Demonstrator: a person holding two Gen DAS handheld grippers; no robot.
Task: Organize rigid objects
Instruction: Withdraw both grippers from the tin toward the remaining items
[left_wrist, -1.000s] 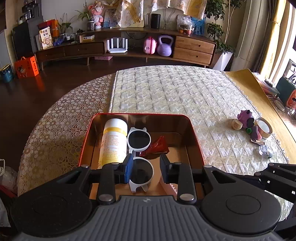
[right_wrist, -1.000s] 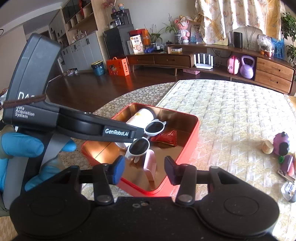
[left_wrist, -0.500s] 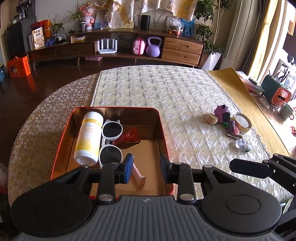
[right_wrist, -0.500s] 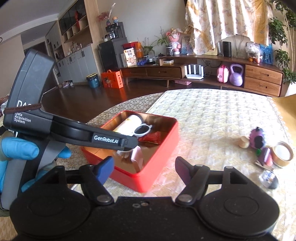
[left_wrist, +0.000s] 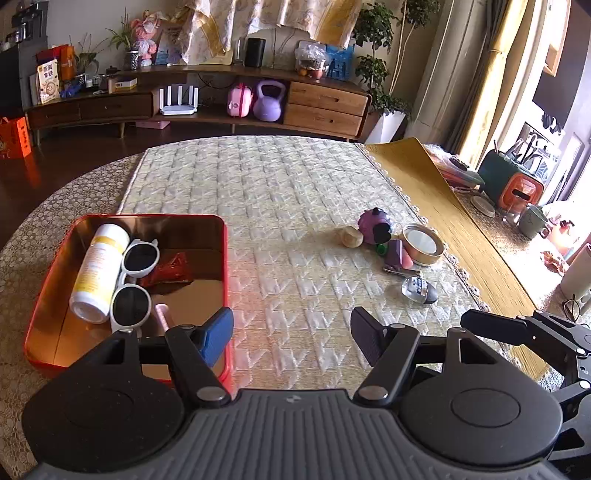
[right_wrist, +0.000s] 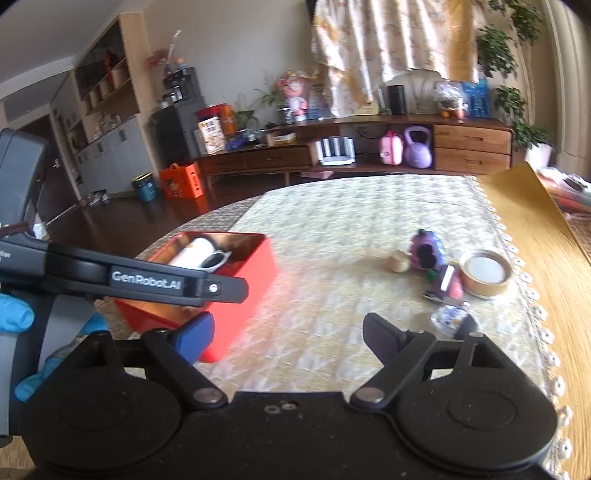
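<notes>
A red tin box (left_wrist: 225, 258) (right_wrist: 255, 273) sits on the table at the left. In it lie a white and yellow bottle (left_wrist: 98, 271), white sunglasses (left_wrist: 135, 280), a red packet (left_wrist: 170, 271) and a pink comb (left_wrist: 162, 317). My left gripper (left_wrist: 291, 334) is open and empty over the cloth, right of the box. My right gripper (right_wrist: 288, 334) is open and empty, low over the cloth. To the right lie a purple toy (left_wrist: 373, 225) (right_wrist: 426, 249), a tan ball (left_wrist: 351, 236), a tape roll (left_wrist: 423, 245) (right_wrist: 484, 273), a purple clip (left_wrist: 395, 254) and a small clear bottle (left_wrist: 419, 290) (right_wrist: 452, 319).
The table carries a quilted cream cloth (left_wrist: 280, 206) with a yellow mat (left_wrist: 443, 206) along its right side. A low wooden sideboard (left_wrist: 221, 99) stands across the room. The left gripper body (right_wrist: 147, 280) crosses the left of the right wrist view.
Both grippers have pulled back from the red box and swung right toward the loose items. Both jaws have opened wider. The pink comb now lies in the box.
</notes>
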